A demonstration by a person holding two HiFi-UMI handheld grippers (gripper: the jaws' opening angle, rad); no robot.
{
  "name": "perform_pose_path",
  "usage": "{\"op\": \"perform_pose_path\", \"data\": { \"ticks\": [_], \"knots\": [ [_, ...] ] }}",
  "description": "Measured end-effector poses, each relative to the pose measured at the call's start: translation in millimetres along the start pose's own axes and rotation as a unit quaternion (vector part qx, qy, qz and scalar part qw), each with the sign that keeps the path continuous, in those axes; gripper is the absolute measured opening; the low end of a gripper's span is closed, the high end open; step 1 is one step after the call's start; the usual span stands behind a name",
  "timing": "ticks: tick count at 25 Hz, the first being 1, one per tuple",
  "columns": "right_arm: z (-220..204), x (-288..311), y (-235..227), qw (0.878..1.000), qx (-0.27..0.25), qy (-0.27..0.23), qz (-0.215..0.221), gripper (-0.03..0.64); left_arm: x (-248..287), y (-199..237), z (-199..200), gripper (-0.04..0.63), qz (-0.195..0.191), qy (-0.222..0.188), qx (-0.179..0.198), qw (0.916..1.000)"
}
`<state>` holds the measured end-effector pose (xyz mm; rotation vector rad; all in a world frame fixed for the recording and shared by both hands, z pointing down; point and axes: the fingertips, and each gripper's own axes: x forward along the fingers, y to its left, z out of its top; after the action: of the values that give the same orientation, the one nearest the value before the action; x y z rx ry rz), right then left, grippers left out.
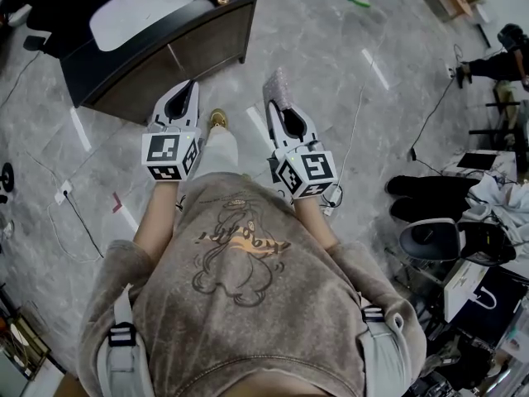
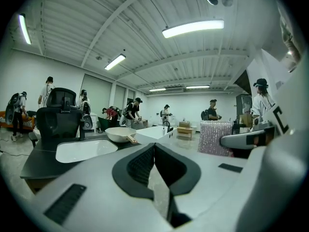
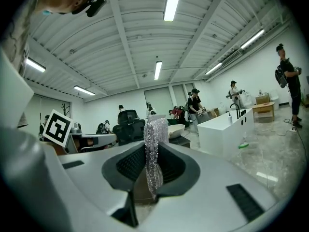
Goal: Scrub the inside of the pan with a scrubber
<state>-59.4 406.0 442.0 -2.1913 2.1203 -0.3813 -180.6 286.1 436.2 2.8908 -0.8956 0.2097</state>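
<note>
Pan [image 2: 119,133]: one; scrubber [image 3: 154,144]: one

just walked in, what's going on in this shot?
A person stands apart from a dark counter, holding tongs in each hand. The right tongs are clamped on a glittery silver scrubber that sticks up between the jaws. The left tongs are shut with nothing in them. The white pan, with its wooden handle, sits on the counter beside a white basin. Neither tool touches it, so scrubbing has not begun.
</note>
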Motion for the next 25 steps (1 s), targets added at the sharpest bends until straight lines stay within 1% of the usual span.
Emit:
{"op": "perform_pose_path", "data": {
  "ticks": [6, 12, 19, 25],
  "knots": [
    [7.8, 43.3, -21.7, 1.000, 0.000, 0.007, 0.008, 0.080, 49.7, 22.9, 7.7, 0.018, 0.000, 0.005, 0.001, 1.0000],
    [25.4, 99.7, -50.4, 1.000, 0.004, 0.009, 0.020, 0.080, 107.3, 50.6, 21.2, 0.018, 0.006, 0.011, 0.000, 0.9999],
    [48.2, 171.2, -84.0, 1.000, 0.008, 0.007, 0.023, 0.080, 169.4, 93.2, 34.3, 0.018, 0.016, 0.020, -0.001, 0.9997],
    [66.0, 229.1, -94.3, 1.000, 0.004, 0.006, 0.028, 0.080, 212.4, 132.2, 49.3, 0.018, 0.021, 0.019, -0.004, 0.9996]
  ]
}}
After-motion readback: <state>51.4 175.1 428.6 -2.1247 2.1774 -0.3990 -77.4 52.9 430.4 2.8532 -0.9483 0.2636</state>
